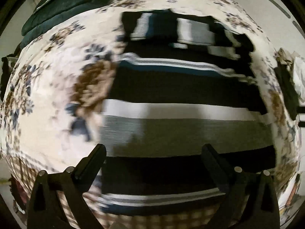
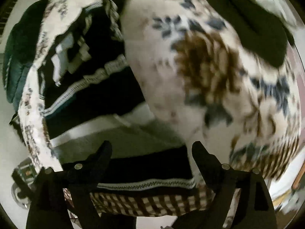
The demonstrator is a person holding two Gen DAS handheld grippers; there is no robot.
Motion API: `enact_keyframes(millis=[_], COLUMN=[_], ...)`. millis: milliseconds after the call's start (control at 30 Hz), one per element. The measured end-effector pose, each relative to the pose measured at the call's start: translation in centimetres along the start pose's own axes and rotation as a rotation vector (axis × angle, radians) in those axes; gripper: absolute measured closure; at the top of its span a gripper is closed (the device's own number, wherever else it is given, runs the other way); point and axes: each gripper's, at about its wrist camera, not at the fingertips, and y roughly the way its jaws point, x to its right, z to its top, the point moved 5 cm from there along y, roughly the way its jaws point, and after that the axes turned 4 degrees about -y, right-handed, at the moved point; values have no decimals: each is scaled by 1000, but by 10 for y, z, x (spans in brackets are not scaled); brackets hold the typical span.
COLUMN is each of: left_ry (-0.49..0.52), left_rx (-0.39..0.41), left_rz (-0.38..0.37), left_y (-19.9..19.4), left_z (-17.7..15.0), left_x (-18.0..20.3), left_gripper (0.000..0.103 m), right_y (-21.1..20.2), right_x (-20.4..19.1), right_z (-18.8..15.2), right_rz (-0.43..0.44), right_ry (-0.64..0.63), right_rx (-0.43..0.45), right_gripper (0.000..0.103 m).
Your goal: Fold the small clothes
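Two tongs, left gripper (image 1: 154, 150) and right gripper (image 2: 151, 148), held spread and empty just above the flat striped garment (image 1: 183, 87); pre-grasp step judged, near hem (image 2: 146, 184) to be pinched next.

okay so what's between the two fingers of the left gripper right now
In the left wrist view, the left gripper is open, and only the striped garment, its grey and black bands, shows between the fingers, spread on the floral bedsheet.

I saw a bed under a cream floral bedspread (image 1: 47, 99) with a brown checked border. Flat on it lay the striped shirt (image 1: 181, 89), black with white, grey and blue bands. A dark green pillow (image 1: 63, 3) sat at the far corner, and another dark garment (image 2: 247, 26) lay beside the shirt.
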Motion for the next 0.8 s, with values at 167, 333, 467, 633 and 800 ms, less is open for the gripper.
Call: enact_keyframes(millis=[167,333,467,633,800], left_ry=[-6,72,156,138,58], left_rx=[-44,-144,-203,-190,-107], left_rz=[-46,-113,-94,2,17], left_y=[-9,25,70,100,75], left_z=[-35,-89,-116,-116,-103], left_x=[116,248,316,322,294], left_gripper=[1,1,15,71,98], right_y=[-18,-16,-15,-5,21], right_x=[33,77,104,101,70], right_z=[60,101,135,181,233], right_rz=[31,19,44,165,320], right_ry=[-105,-207,-231,-229,-196], right_rx=[-40,-67,-73,-64,-62], right_gripper=[16,16,16,16,16])
